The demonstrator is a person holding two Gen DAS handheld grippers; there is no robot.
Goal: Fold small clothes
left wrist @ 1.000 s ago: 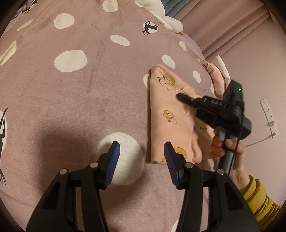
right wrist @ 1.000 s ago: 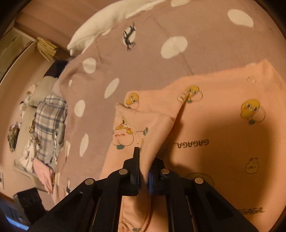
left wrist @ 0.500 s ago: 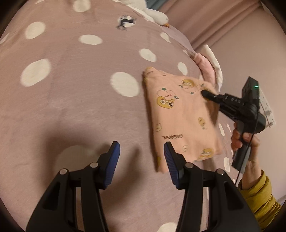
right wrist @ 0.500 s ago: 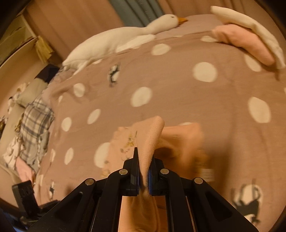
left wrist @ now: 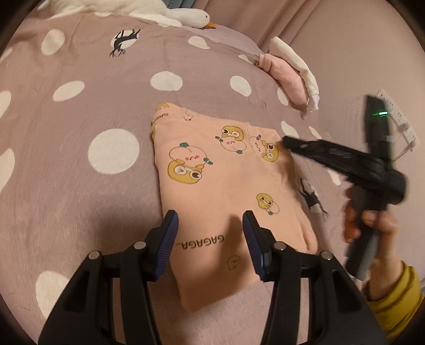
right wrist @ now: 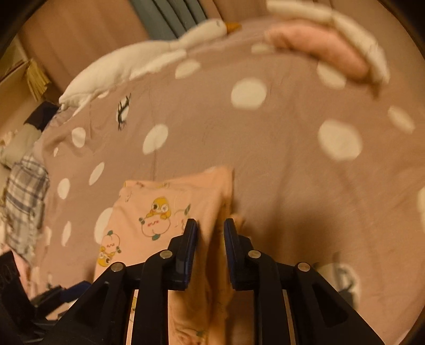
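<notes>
**Right gripper lets go of a folded peach garment on a polka-dot bed**

The right gripper (right wrist: 210,233) has its jaws opening. A ridge of peach cloth stands in the gap between its blue pads, which no longer appear to press on it. The cloth belongs to a small peach garment (left wrist: 225,201), printed with yellow cartoon ducks and the word GAGAGA. It lies folded into a rough rectangle on the bed (left wrist: 79,159), whose cover is dusty mauve with white dots.

The left gripper (left wrist: 209,233) hangs over the near end of the garment with its jaws spread and nothing between them. The cloth sits directly below and ahead of it.

The garment's long axis runs away from the left gripper toward the far side of the bed. The right gripper sits at the far right corner. A hand (left wrist: 377,233) in a mustard sleeve holds its handle. The left gripper looks nearer to the near short edge, so a further fold along the length would likely start there.

Beyond the garment lie a pink and white bundle of clothes (left wrist: 289,71) and a white plush goose (left wrist: 170,13).
</notes>
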